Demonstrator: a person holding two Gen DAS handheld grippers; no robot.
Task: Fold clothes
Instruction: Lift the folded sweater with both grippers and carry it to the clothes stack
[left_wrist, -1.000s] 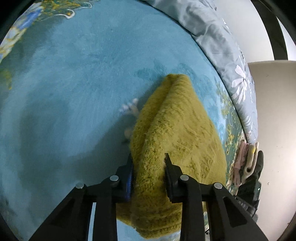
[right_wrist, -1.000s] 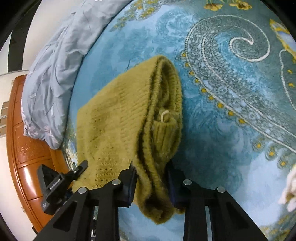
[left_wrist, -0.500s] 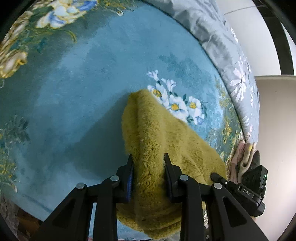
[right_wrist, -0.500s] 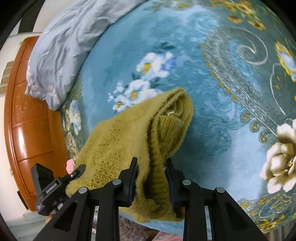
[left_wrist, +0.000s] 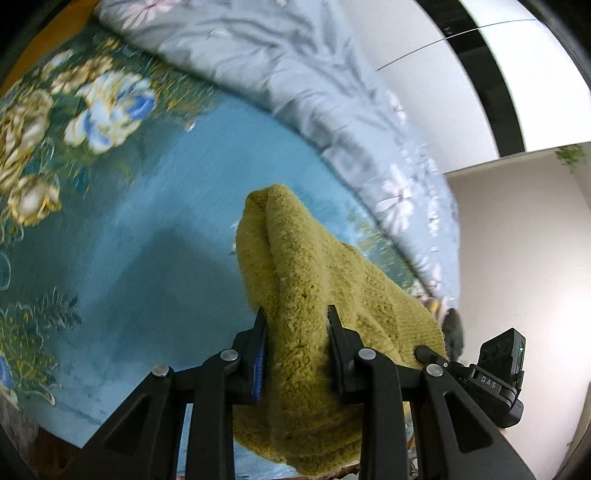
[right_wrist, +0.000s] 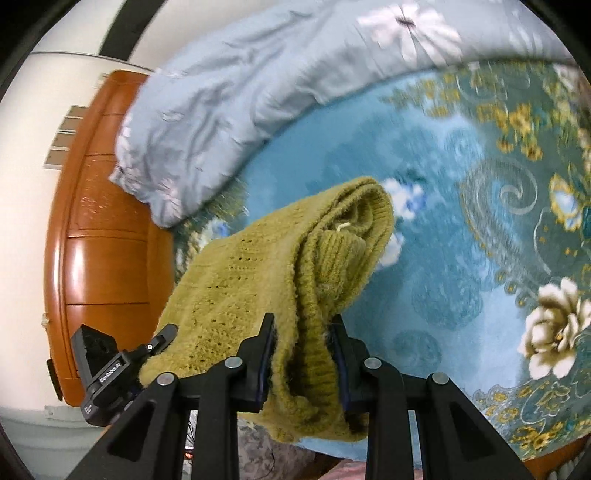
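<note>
An olive-green knitted sweater (left_wrist: 303, 295) hangs folded between both grippers, lifted off the blue floral bedspread (left_wrist: 129, 240). My left gripper (left_wrist: 295, 325) is shut on one thick end of it. My right gripper (right_wrist: 303, 332) is shut on the other end (right_wrist: 295, 266), where a ribbed cuff is bunched inside the fold. Each view shows the other gripper's body at the far side of the sweater. The part of the sweater hanging below the fingers is cut off at the frame's bottom.
A crumpled grey floral duvet (right_wrist: 258, 81) lies along the back of the bed. A glossy wooden headboard (right_wrist: 103, 258) stands at the left of the right wrist view, white wall beyond. The bedspread (right_wrist: 461, 258) spreads wide beneath the sweater.
Both grippers have lifted the sweater and tilted up; the duvet, headboard and wall now fill more of the views. The grip on the sweater is unchanged.
</note>
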